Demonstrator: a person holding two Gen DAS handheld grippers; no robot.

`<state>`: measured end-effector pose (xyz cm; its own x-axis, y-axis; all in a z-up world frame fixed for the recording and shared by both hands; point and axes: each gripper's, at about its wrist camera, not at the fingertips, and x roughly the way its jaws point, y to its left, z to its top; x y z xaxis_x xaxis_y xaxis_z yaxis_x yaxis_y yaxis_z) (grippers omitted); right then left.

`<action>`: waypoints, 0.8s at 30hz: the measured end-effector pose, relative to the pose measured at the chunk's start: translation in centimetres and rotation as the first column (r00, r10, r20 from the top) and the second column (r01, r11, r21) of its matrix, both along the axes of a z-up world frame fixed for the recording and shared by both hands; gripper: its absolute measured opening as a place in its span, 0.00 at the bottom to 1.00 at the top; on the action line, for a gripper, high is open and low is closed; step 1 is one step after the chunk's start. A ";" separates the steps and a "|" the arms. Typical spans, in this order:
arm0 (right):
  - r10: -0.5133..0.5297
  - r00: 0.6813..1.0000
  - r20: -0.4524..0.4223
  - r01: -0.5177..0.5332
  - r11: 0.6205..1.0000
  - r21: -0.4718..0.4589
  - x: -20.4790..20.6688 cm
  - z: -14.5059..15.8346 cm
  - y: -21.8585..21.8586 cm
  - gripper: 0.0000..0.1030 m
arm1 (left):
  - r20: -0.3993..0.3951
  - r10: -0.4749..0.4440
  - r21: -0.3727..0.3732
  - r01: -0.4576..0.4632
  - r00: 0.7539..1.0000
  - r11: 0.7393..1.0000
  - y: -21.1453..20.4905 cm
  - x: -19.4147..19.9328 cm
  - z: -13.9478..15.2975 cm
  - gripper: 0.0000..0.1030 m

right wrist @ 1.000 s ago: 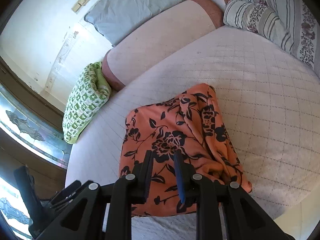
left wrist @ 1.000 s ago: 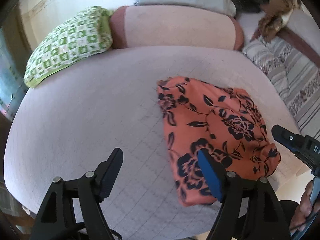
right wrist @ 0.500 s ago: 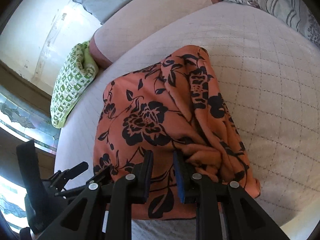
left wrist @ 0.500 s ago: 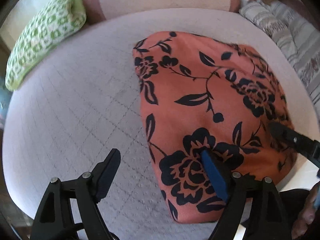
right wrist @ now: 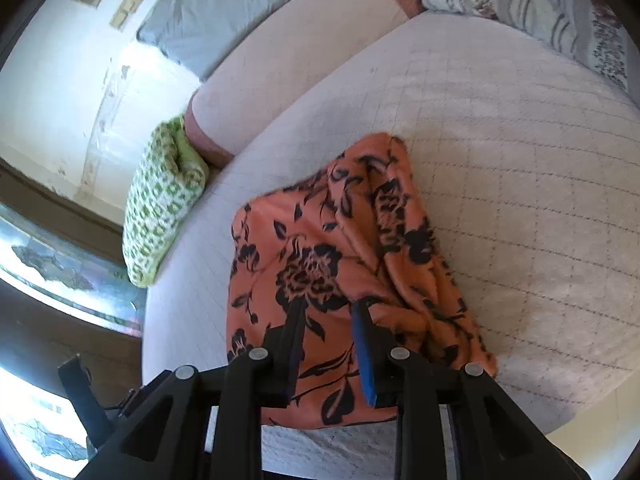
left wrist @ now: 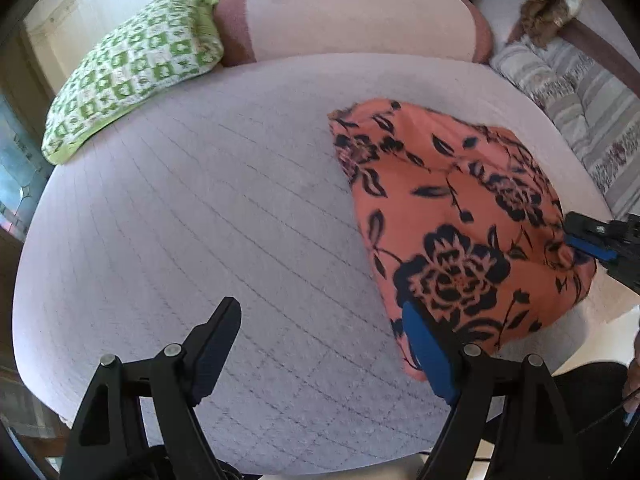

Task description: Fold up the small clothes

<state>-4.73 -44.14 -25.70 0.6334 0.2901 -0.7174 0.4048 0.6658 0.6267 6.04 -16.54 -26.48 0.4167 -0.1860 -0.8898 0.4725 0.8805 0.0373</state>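
While the left gripper [left wrist: 320,344] hangs wide open over bare quilt, the right gripper [right wrist: 326,312] has narrow jaws gripping nothing above the orange floral garment [right wrist: 320,264], which lies folded on the bed [left wrist: 200,220]. Beyond sits a green checked pillow [left wrist: 132,64].

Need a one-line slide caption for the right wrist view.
Right tool over a folded orange floral garment on a quilted bed, green checked pillow behind.
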 end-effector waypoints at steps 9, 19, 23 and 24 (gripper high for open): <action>0.041 0.996 -0.075 -0.044 0.998 -0.050 0.2 -1.4 1.5 0.28 | 0.008 -0.075 0.062 0.074 0.997 0.995 -1.7 -0.7 -1.3 0.81; -0.005 0.994 0.109 0.022 0.986 -0.162 -2.8 5.2 0.8 0.73 | 0.230 -0.024 0.036 0.016 0.973 0.999 -0.2 -1.9 5.9 0.81; 0.010 0.987 0.160 0.022 0.980 -0.198 -3.5 7.6 1.5 0.73 | 0.256 -0.017 -0.003 0.018 0.966 1.000 0.5 -2.6 7.7 0.81; 0.011 0.986 0.167 0.022 0.980 -0.198 -3.7 8.0 1.6 0.73 | 0.259 -0.016 -0.009 0.019 0.966 1.000 0.7 -2.8 7.9 0.81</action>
